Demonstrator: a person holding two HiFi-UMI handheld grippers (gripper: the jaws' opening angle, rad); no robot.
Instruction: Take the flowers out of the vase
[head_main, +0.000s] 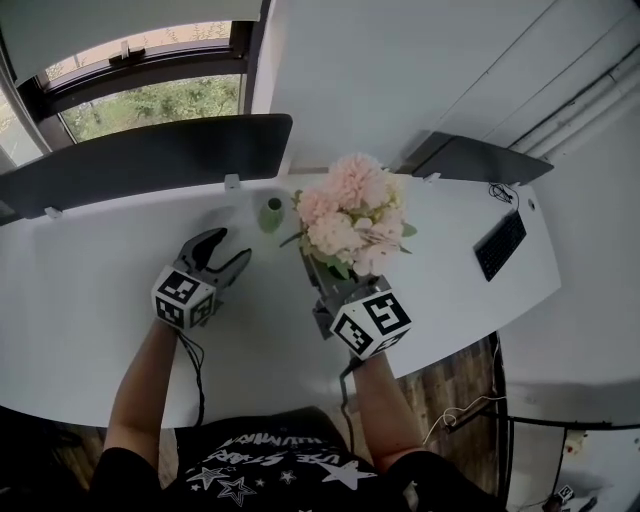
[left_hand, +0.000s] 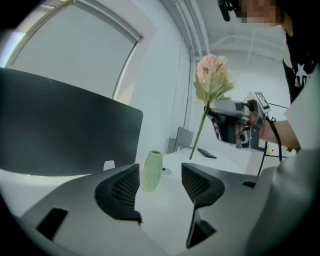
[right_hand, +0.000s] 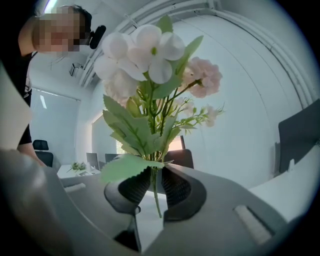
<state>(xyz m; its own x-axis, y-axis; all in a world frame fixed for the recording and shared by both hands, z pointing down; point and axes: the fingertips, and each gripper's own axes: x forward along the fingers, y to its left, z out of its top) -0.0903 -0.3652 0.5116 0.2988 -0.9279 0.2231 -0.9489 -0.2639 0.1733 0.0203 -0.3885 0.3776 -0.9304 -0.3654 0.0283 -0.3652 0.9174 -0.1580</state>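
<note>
Right gripper view: the right tool (right_hand: 150, 189) grasps the flowers (right_hand: 150, 55) by the stems; the left tool (left_hand: 160, 186), released, faces the vase (left_hand: 152, 170).

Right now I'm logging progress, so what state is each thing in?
vase: upright on the table, empty
flowers: out of the vase, upright, above the table
right gripper: fingers shut on the flowers' stems
left gripper: fingers open, empty

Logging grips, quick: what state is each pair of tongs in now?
Left tongs: open, empty; the vase stands beyond them.
Right tongs: closed on the stems of the flowers.
</note>
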